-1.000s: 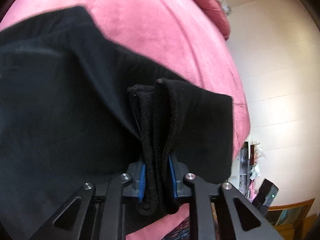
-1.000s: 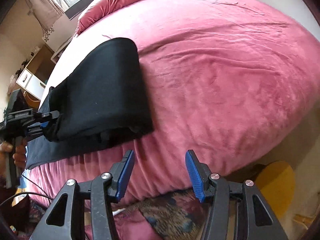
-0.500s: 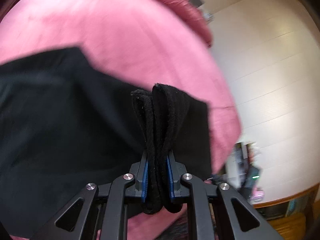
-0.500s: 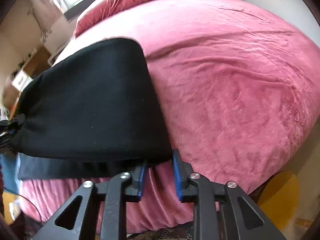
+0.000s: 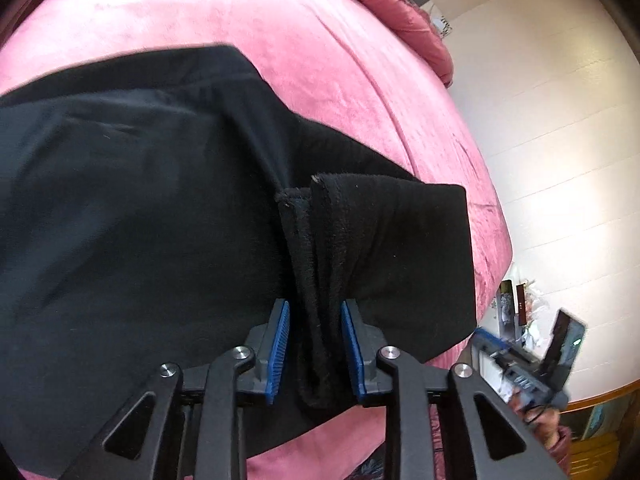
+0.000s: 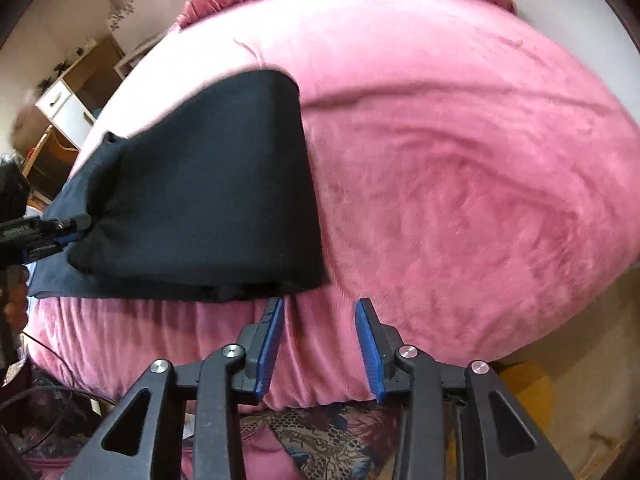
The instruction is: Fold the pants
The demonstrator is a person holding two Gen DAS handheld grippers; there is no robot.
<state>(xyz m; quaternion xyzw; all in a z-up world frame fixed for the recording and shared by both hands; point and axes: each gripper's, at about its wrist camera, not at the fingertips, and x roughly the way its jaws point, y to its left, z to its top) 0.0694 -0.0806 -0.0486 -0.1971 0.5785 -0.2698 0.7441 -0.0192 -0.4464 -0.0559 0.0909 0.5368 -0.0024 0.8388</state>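
The black pants [image 5: 160, 220] lie folded on the pink bed [image 5: 340, 60], a neat dark slab near the bed's front edge, with a lower layer peeking out beneath the top fold in the right wrist view. That placement makes sense: the soft blanket gives a broad flat surface, and the front edge keeps the cloth within reach of both hands.

Left claw [image 5: 315, 344]: its jaws are opening, and a bunched ridge of the pants' hem stands between the blue pads [image 5: 280, 344]. A gap shows on the left side, so the pinch looks to be letting go; the cloth seems set down where the fold should end.

Right claw [image 6: 320, 344]: its jaws are opening too, and nothing sits between them, only pink blanket below. It hangs just off the fold's near corner [image 6: 312, 276], apart from the cloth.

My read: this fold is laid, both claws freeing up. The next move likely calls for a fresh hold on an edge.
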